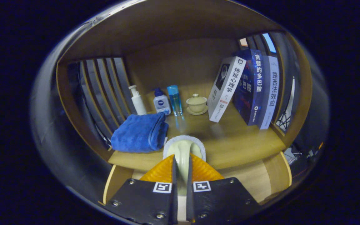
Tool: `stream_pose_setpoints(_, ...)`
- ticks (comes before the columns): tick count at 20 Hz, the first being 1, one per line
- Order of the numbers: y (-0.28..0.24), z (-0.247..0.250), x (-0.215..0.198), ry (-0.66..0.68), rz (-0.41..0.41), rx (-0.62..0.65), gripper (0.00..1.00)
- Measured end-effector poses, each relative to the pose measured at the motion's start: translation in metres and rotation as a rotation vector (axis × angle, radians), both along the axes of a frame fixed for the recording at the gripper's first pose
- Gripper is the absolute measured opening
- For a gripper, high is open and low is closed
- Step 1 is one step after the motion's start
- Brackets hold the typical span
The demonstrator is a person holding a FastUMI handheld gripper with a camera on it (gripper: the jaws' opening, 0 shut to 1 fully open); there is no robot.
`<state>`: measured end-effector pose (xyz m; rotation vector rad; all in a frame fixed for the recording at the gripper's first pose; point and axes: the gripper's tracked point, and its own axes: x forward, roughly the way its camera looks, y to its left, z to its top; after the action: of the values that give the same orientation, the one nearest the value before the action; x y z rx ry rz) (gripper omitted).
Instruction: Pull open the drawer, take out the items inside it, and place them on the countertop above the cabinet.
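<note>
My gripper [182,158] is shut on a pale cream item with a white fuzzy rim [183,146], pinched by its narrow stem. The item's fuzzy head rests at or just above the front edge of the wooden countertop [239,142]; I cannot tell if it touches. Below the fingers, the pulled-out drawer [255,179] shows its light wood wall and rounded corners on both sides. Its inside is hidden behind the gripper. A folded blue towel [140,132] lies on the countertop just left of the held item.
Along the back of the shelf stand a white pump bottle [137,101], a small white bottle with a blue cap [162,102], a clear blue bottle [175,100] and a lidded teacup on a saucer [196,103]. Three books [252,87] lean at the right. Slatted side walls enclose the shelf.
</note>
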<state>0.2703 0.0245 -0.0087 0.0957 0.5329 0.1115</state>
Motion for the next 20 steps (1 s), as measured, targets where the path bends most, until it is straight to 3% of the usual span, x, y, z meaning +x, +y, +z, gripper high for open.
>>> stream_pose_setpoints(4,-0.004,0.024,0.039,-0.136,-0.049,0.032,0.11)
stream_pose_setpoints(7,-0.006,0.02,0.065,-0.159,-0.06,0.03,0.11)
stream_pose_setpoints(14,0.001,-0.01,0.113,-0.282,-0.009,-0.084,0.14)
stream_pose_setpoints(17,-0.007,-0.03,0.12,-0.245,-0.04,-0.08,0.19)
stream_pose_setpoints(20,-0.018,-0.025,0.129,-0.317,-0.108,-0.08,0.2)
